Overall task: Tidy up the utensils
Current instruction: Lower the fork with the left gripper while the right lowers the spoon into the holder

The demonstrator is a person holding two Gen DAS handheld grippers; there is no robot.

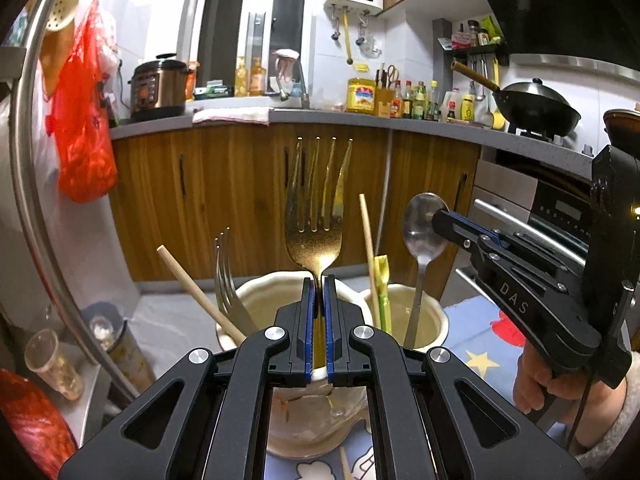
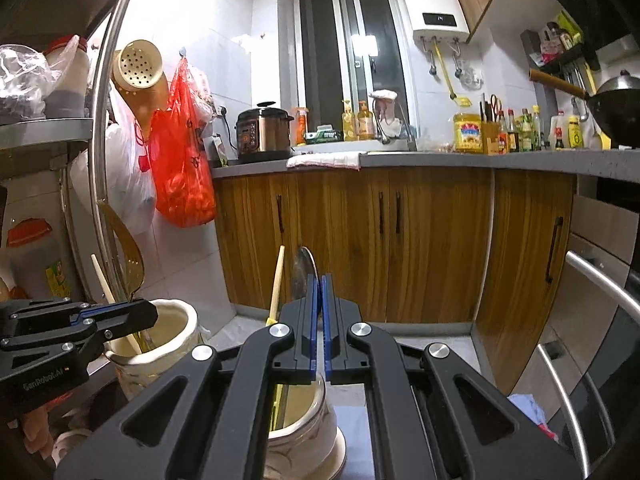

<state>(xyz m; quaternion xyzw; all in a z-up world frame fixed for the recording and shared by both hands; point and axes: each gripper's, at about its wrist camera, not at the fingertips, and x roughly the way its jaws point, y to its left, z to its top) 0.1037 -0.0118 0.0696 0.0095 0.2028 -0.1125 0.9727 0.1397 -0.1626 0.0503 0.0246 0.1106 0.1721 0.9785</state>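
My left gripper (image 1: 319, 282) is shut on the neck of a gold fork (image 1: 316, 216), held upright with tines up over the left cream ceramic holder (image 1: 256, 300). That holder also has a silver fork (image 1: 226, 276) and a wooden chopstick (image 1: 196, 288). My right gripper (image 2: 321, 280) is shut on a silver spoon (image 2: 303, 276), seen edge-on, standing in the right cream holder (image 2: 316, 432). In the left wrist view the right gripper (image 1: 438, 220) pinches the spoon bowl (image 1: 420, 224) above the right holder (image 1: 432, 320), which also has a chopstick (image 1: 368, 248) and a green-wrapped stick (image 1: 382, 292).
The holders stand on a table with a blue patterned cloth (image 1: 476, 344). A metal rack (image 2: 104, 120) with jars and a red bag (image 2: 180, 172) stands at left. Wooden cabinets (image 2: 400, 232) and an oven (image 1: 560, 216) lie beyond.
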